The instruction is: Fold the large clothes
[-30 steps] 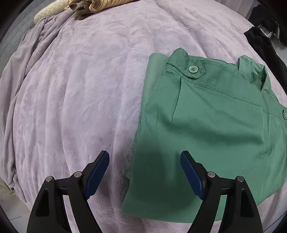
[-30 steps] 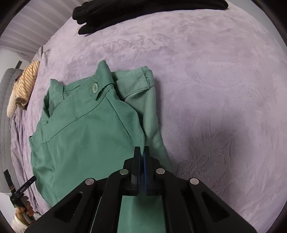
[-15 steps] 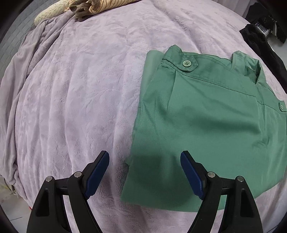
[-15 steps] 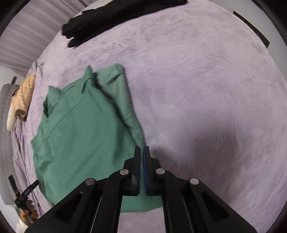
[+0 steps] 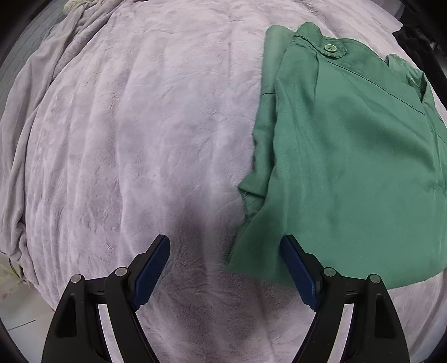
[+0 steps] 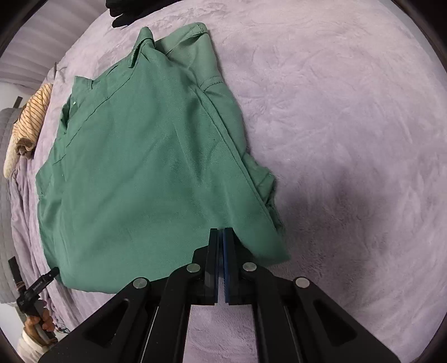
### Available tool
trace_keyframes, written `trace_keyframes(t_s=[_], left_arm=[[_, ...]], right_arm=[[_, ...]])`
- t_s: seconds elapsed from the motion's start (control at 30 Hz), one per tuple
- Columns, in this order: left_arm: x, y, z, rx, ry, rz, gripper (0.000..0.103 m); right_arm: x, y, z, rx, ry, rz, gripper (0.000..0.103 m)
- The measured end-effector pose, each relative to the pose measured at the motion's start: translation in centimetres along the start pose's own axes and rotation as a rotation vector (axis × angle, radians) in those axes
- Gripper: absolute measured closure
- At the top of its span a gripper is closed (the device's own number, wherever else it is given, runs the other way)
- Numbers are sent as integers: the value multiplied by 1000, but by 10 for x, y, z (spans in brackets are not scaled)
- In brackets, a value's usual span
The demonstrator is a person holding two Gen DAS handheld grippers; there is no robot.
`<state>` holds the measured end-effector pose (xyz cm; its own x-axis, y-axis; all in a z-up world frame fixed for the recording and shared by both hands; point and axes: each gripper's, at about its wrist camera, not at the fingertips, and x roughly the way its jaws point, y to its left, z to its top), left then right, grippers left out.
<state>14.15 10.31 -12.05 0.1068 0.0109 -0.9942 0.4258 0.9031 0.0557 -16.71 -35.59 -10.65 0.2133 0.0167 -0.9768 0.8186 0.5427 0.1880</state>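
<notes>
A green shirt (image 5: 349, 167) with buttoned shoulder tabs lies folded flat on a lilac plush blanket (image 5: 139, 139). My left gripper (image 5: 225, 251) hangs open, pointing down over the shirt's lower left corner. Its right pad is above the green hem and its left pad is above bare blanket. In the right wrist view the shirt (image 6: 139, 167) fills the left half, its right edge rumpled where a sleeve is tucked in. My right gripper (image 6: 222, 234) is shut just above the shirt's lower right corner. No cloth shows between its pads.
A yellow striped garment (image 6: 30, 123) lies at the far left of the blanket (image 6: 335, 111) and dark clothing (image 6: 123, 14) at the top edge. A person's hand (image 6: 36, 321) holding the other gripper shows at lower left. The blanket's edge drops off at left (image 5: 25, 139).
The left gripper has slid left, from over the shirt's hem to its corner. The right gripper has shifted, and the shirt now looms larger under its tips. The shirt's side edges look more rumpled.
</notes>
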Motion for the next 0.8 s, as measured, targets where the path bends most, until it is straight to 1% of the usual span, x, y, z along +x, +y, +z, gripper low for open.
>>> trace_keyframes(t_s=[0.1, 0.23, 0.43, 0.53, 0.57, 0.6, 0.63, 0.67, 0.7, 0.73, 0.8], left_arm=[[-6, 7, -9, -23, 15, -17, 20], [-17, 4, -21, 9, 10, -32, 20], [-37, -17, -35, 61, -2, -77, 20], [-46, -30, -43, 103, -16, -78, 20], [-49, -35, -45, 112, -18, -78, 20], [-52, -37, -49, 120, -22, -82, 20], [-54, -37, -50, 126, -26, -88, 20], [-55, -37, -52, 134, -27, -91, 20], [-54, -38, -49, 141, -27, -94, 20], [-56, -37, -52, 147, -29, -96, 20], [-59, -40, -53, 157, -36, -93, 20]], right_arm=[[-11, 3, -6, 12, 1, -9, 99], [-19, 11, -17, 23, 2, 1, 98], [-18, 41, -40, 13, 21, 40, 97], [-15, 61, -52, -5, 41, 56, 97], [-15, 67, -55, -10, 48, 62, 95], [-15, 72, -59, -16, 54, 67, 92], [-14, 76, -63, -21, 60, 70, 80], [-13, 84, -65, -27, 66, 72, 59], [-12, 91, -67, -35, 68, 73, 50], [-12, 99, -70, -49, 65, 74, 45], [-11, 112, -75, -72, 72, 78, 45]])
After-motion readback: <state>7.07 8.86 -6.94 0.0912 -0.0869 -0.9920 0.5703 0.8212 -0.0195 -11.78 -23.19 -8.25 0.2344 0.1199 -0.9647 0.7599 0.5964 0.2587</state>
